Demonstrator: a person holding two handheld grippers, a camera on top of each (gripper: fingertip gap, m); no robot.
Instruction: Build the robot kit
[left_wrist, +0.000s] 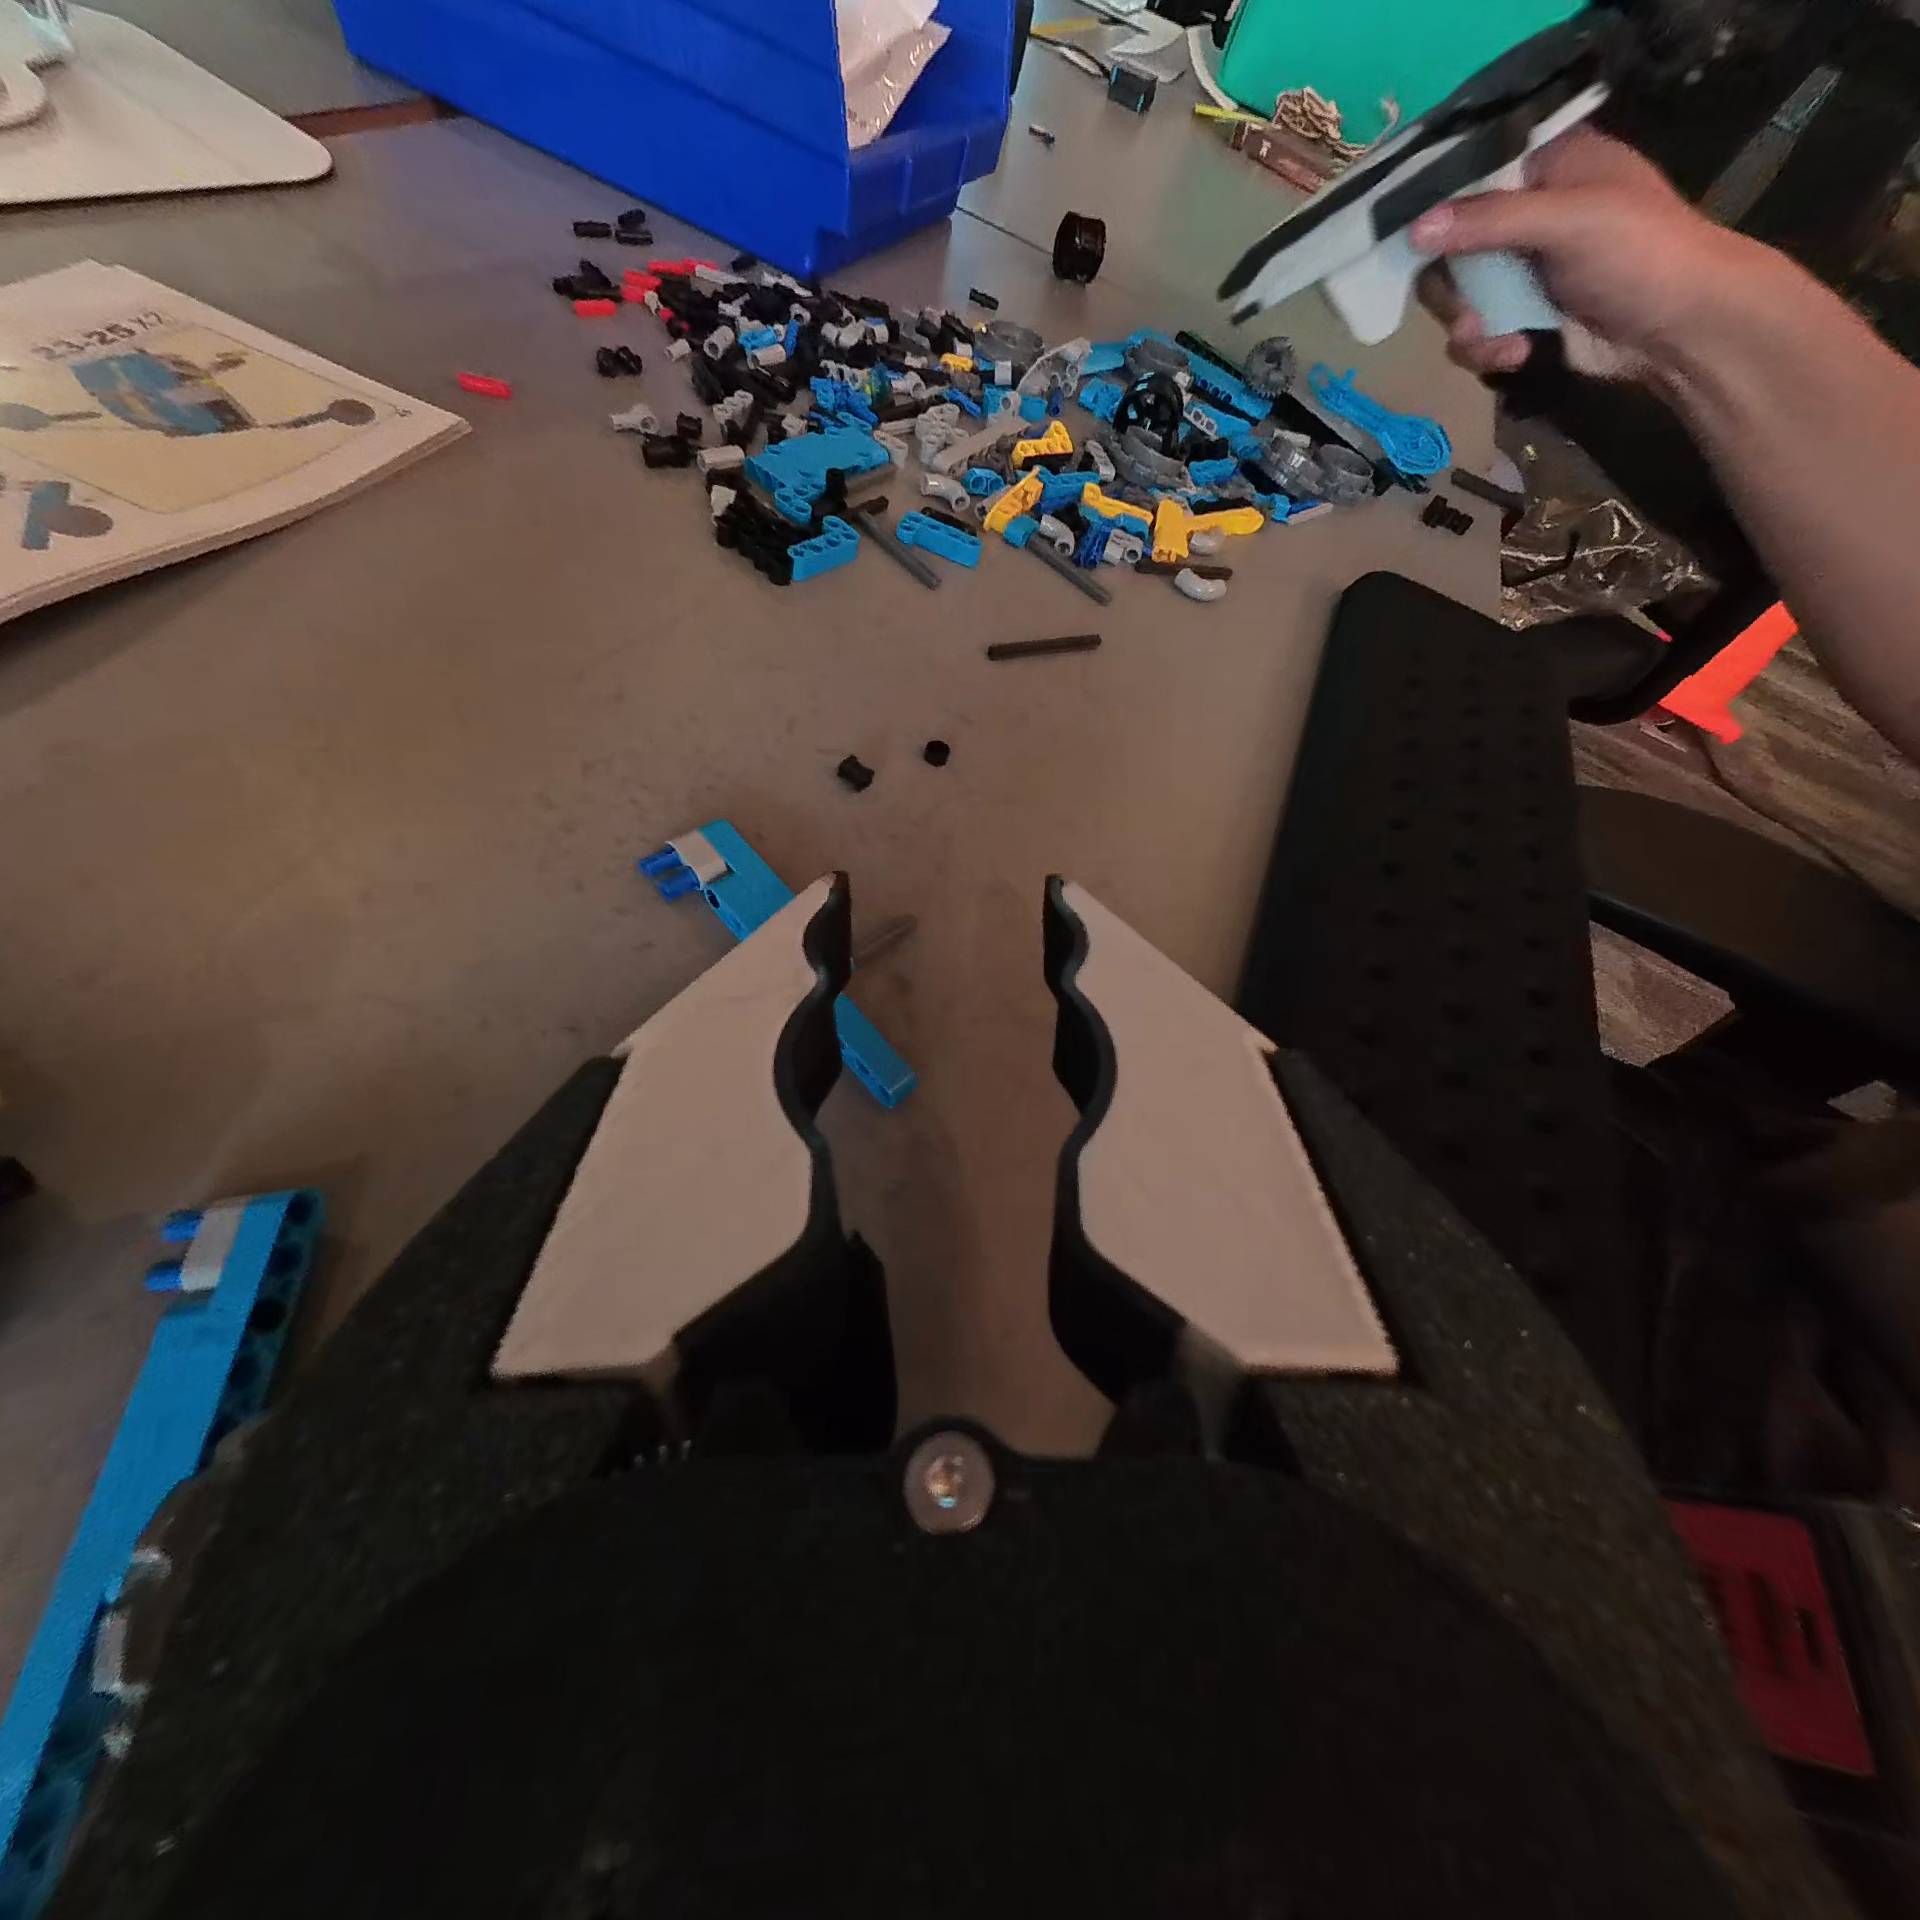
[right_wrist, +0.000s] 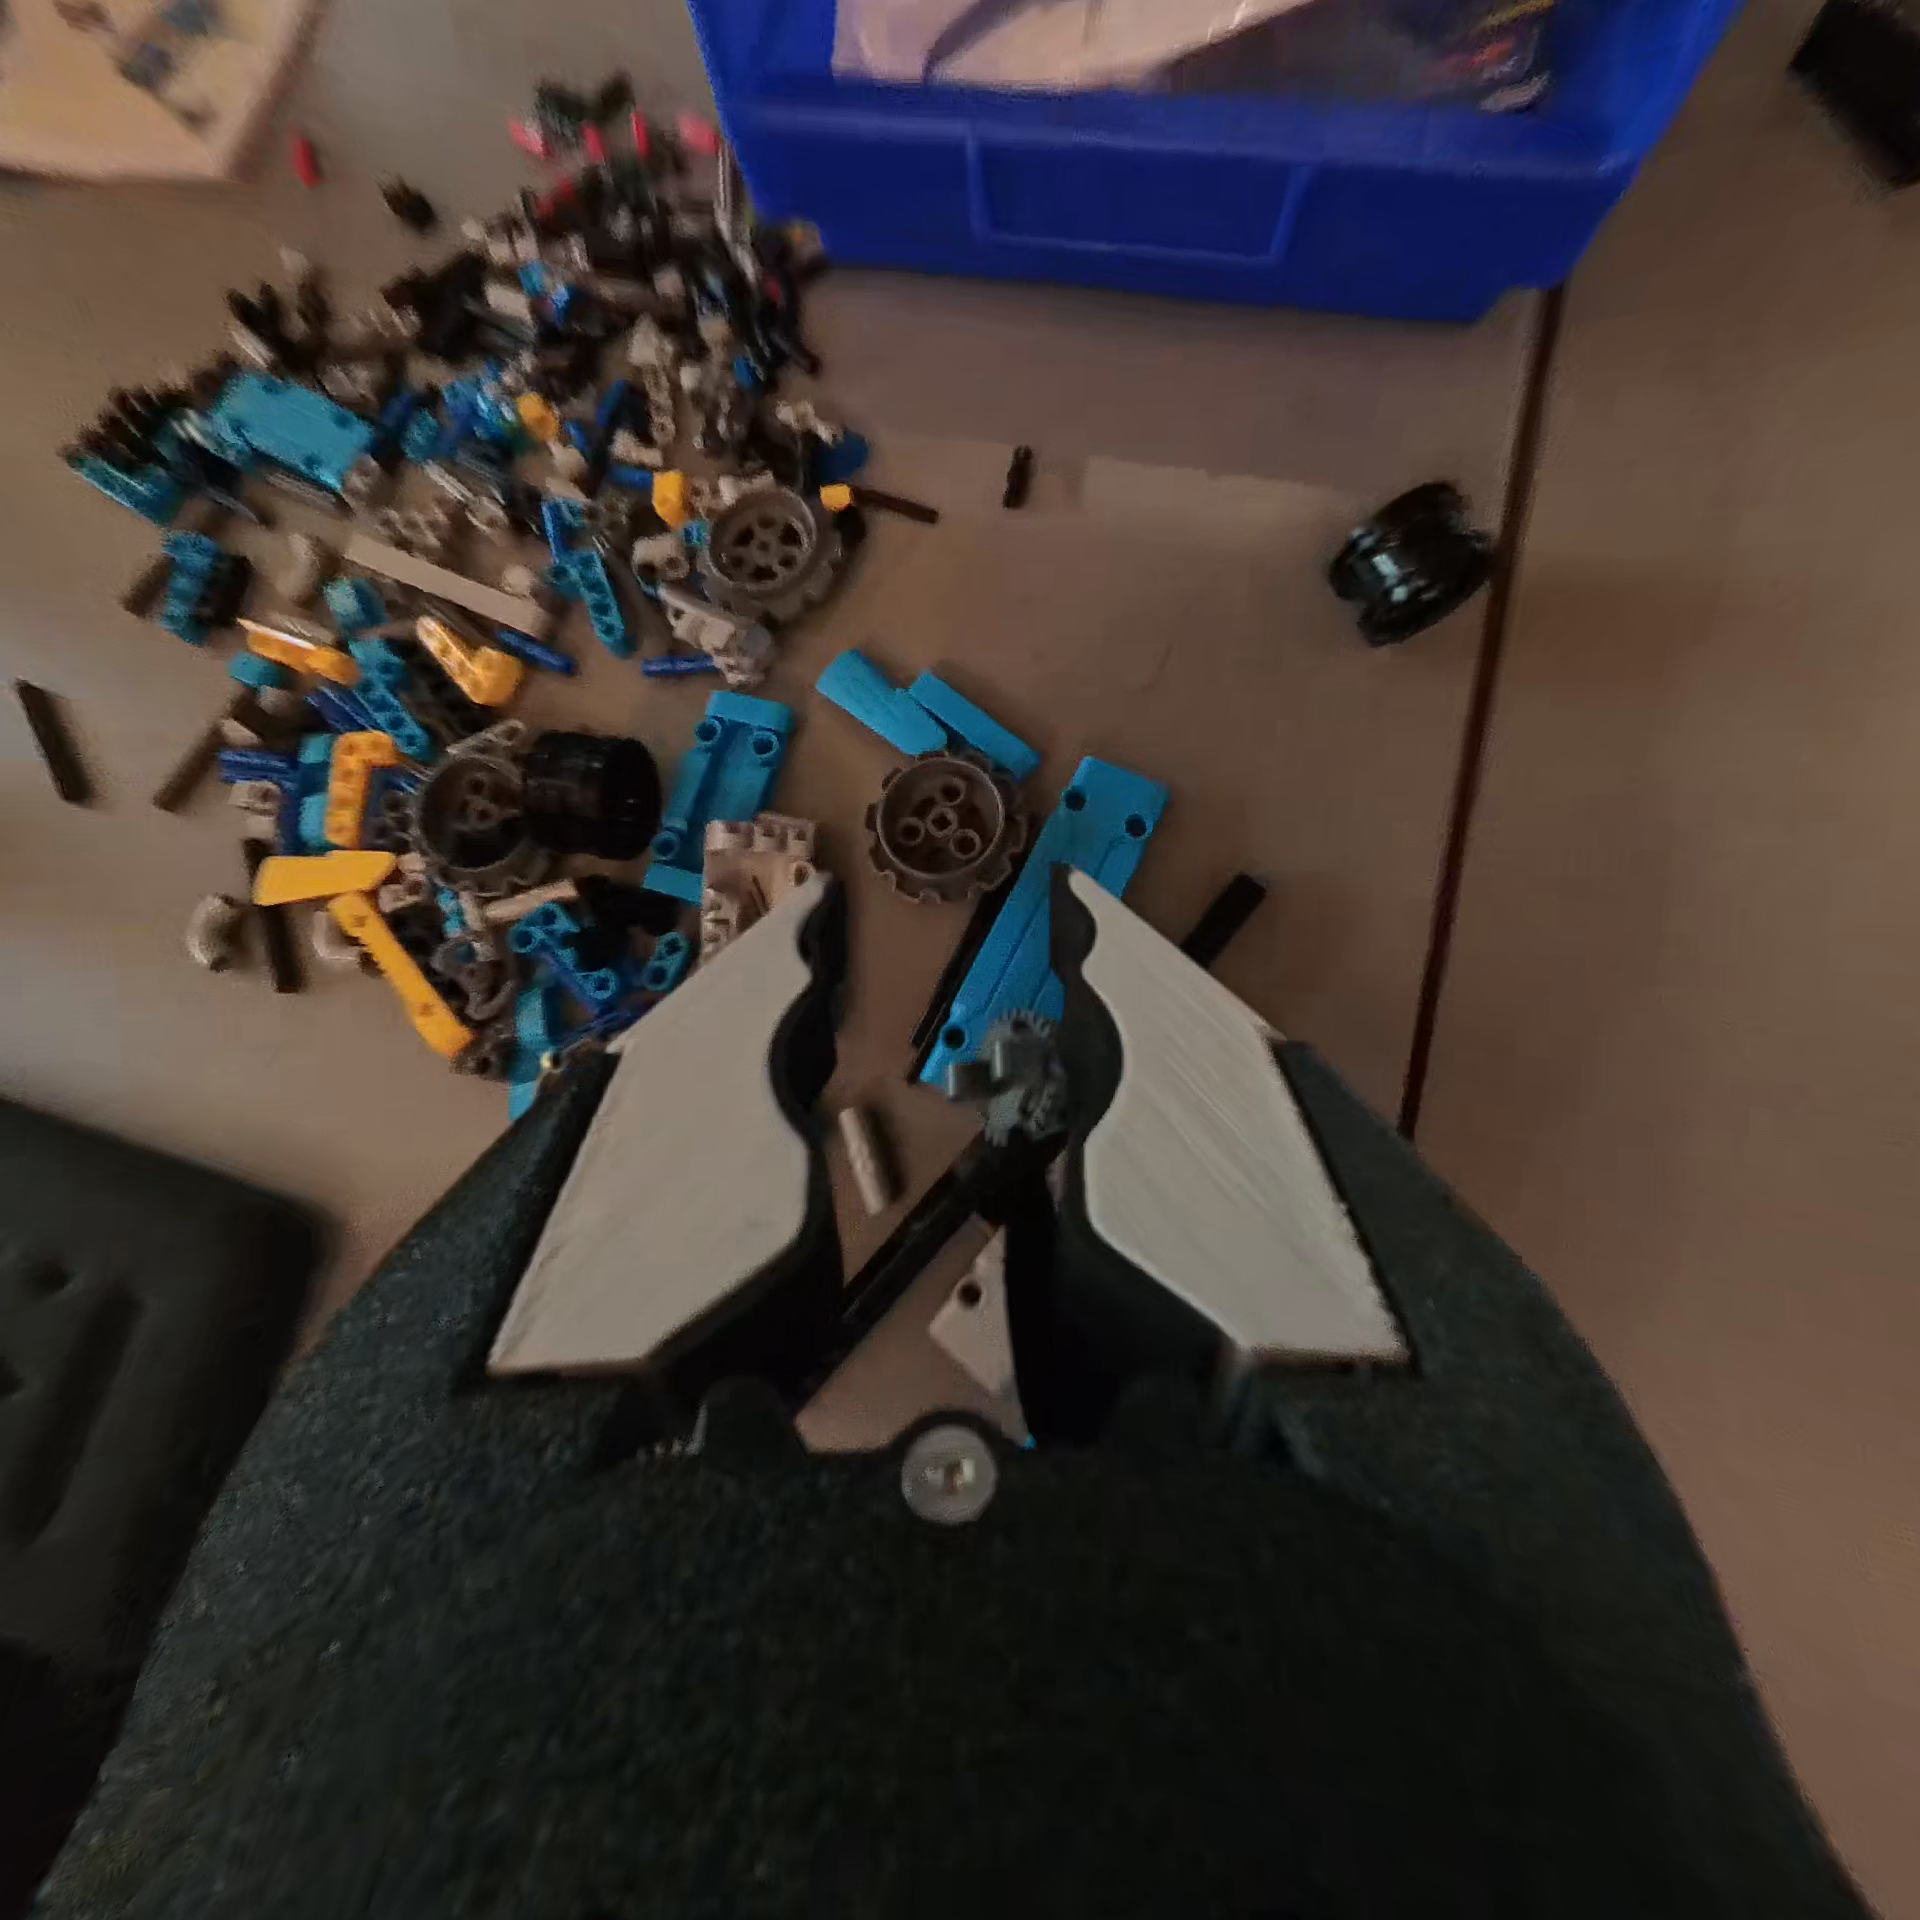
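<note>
My left gripper (left_wrist: 945, 883) is open and empty, low over the table. A blue beam with grey and blue pins (left_wrist: 748, 914) lies under its left finger. A longer blue beam assembly (left_wrist: 156, 1475) lies at the lower left. A pile of blue, black, yellow and grey building parts (left_wrist: 935, 436) lies farther ahead. My right gripper (right_wrist: 940, 883) is open and empty above the near edge of the same pile (right_wrist: 436, 644). Under its jaws lie a blue panel (right_wrist: 1039, 914), a small grey gear (right_wrist: 1023, 1075), a black axle (right_wrist: 914, 1257) and a grey pin (right_wrist: 864, 1158). The right gripper also shows held by a hand in the left wrist view (left_wrist: 1236, 296).
A blue bin (left_wrist: 707, 104) stands behind the pile; it shows in the right wrist view too (right_wrist: 1195, 197). An instruction booklet (left_wrist: 177, 416) lies left. A black perforated chair back (left_wrist: 1434, 883) stands right. A loose black wheel (right_wrist: 1408, 566) lies near the table seam. The tips of one gripper are about 45 cm away from the tips of the other. My right gripper is the nearer one to the small grey gear (right_wrist: 1023, 1075): about 4 cm, against 45 cm. My right gripper's tips are some 7 cm from the grey pin (right_wrist: 864, 1158). Measured from the fingertips, the black axle (right_wrist: 914, 1257) is 8 cm or so from the right gripper and 45 cm from the left.
</note>
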